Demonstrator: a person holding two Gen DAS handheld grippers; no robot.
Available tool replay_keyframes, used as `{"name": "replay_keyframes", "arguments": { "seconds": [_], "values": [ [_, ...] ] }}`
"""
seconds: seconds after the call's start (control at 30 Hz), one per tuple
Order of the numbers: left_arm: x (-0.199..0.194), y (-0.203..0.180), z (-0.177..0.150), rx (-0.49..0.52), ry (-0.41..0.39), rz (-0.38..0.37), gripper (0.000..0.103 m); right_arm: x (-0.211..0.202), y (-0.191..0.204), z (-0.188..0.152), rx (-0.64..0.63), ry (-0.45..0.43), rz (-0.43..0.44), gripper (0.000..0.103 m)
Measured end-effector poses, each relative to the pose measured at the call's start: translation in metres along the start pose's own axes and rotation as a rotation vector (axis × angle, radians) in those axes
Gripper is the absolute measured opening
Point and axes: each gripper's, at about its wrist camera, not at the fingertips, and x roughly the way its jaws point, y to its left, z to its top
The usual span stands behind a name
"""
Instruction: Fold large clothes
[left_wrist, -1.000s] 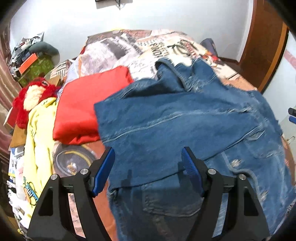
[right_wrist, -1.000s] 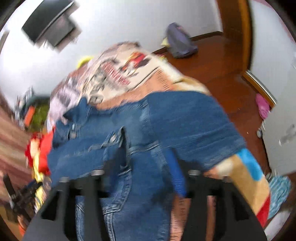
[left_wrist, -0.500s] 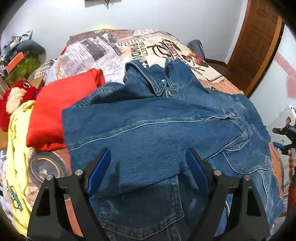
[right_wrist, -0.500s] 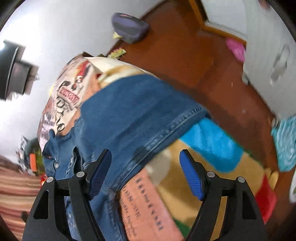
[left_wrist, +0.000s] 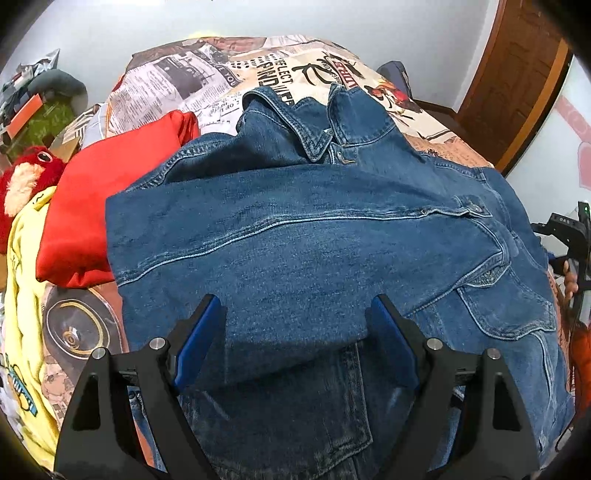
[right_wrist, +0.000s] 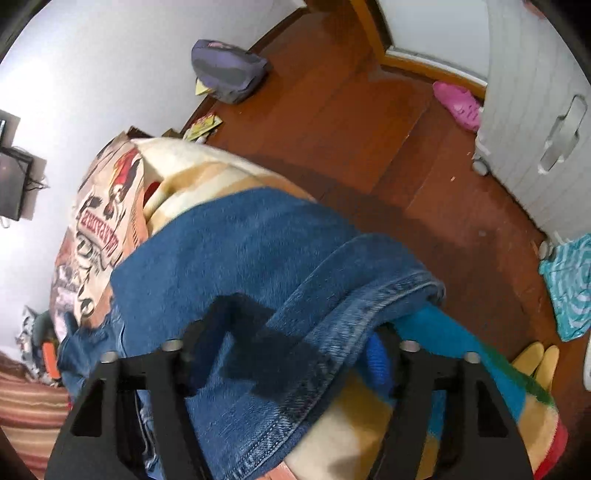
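A blue denim jacket lies on the bed, collar at the far end, one sleeve folded across its front. My left gripper is open above the near end of that sleeve; its blue pads stand either side of the cuff and hold nothing. In the right wrist view the other sleeve hangs over the bed's right edge. My right gripper is open around this sleeve near its cuff, with the denim lying between the fingers.
A printed blanket covers the bed. A folded red garment, a yellow shirt and a red plush toy lie left. Right of the bed: wooden floor, purple bag, pink shoe, white cabinet.
My left gripper has moved closer over the folded sleeve and stays open. My right gripper swung to the bed's right edge and came down around the hanging sleeve.
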Motion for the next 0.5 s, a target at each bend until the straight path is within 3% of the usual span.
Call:
{"name": "replay_keyframes", "arguments": {
  "seconds": [0.03, 0.13, 0.37, 0.5],
  "values": [
    [-0.002, 0.0, -0.001, 0.003, -0.004, 0.003, 0.083, -0.002, 0.001, 0.001, -0.004, -0.008, -0.014, 0.032],
    [-0.011, 0.003, -0.002, 0.012, -0.022, 0.012, 0.083, -0.021, 0.01, 0.0, -0.052, -0.044, -0.035, 0.017],
    [-0.029, 0.021, -0.01, -0.037, -0.047, 0.01, 0.083, -0.083, 0.057, -0.009, -0.19, -0.176, 0.055, 0.011],
    [-0.038, 0.029, -0.016, -0.054, -0.049, 0.01, 0.083, -0.111, 0.114, -0.032, -0.353, -0.16, 0.169, 0.01]
  ]
}}
